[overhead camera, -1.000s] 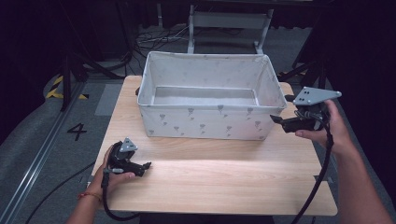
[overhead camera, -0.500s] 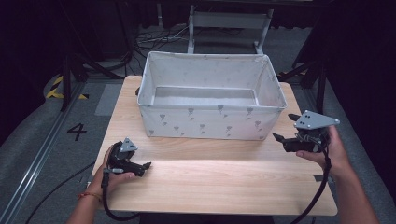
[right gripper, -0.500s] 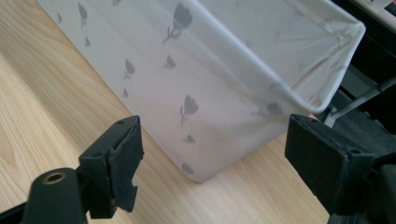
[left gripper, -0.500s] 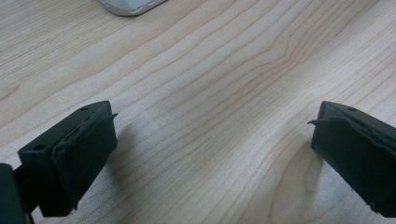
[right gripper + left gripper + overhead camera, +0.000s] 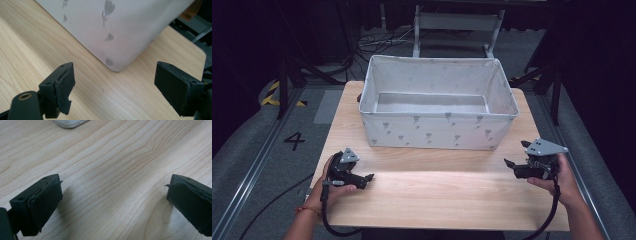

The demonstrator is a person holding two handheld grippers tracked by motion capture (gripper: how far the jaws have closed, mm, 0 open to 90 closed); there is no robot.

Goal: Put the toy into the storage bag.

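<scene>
At the near edge of the high view two forearms come in, each hand wrapped around a black two-jaw tool. The left hand [image 5: 324, 187] lies low at about 7 o'clock on the counter [image 5: 437, 195], holding the left gripper [image 5: 367, 179] close to the wood with its tips pointing toward 3 o'clock; a small grey three-cornered plate sits on top and a dark cable loops back off the near edge. In the left gripper view its fingers [image 5: 45, 202] stand wide apart with nothing between them, blocky black pads with ragged rubbery edges casting soft shadows on the pale surface right beneath. The right hand [image 5: 564, 182] sits at about 4 o'clock, carrying the right gripper [image 5: 511, 165] with its tips aimed toward 9 o'clock and its grey plate tilted above. In the right gripper view these fingers [image 5: 63, 87] are also spread well apart and empty, framing the rounded near corner of the bin. The counter is a light wood-grain slab with rounded corners, its lines running lengthwise and a soft glare across the middle. Farther back, from the centre toward 12 o'clock, stands the fabric bin [image 5: 439, 130], a rectangular soft-walled box in pale grey cloth printed with small darker tulip shapes, open at the top. Beyond it the dark floor carries loose cables [image 5: 377, 42] and a metal frame [image 5: 457, 22].
</scene>
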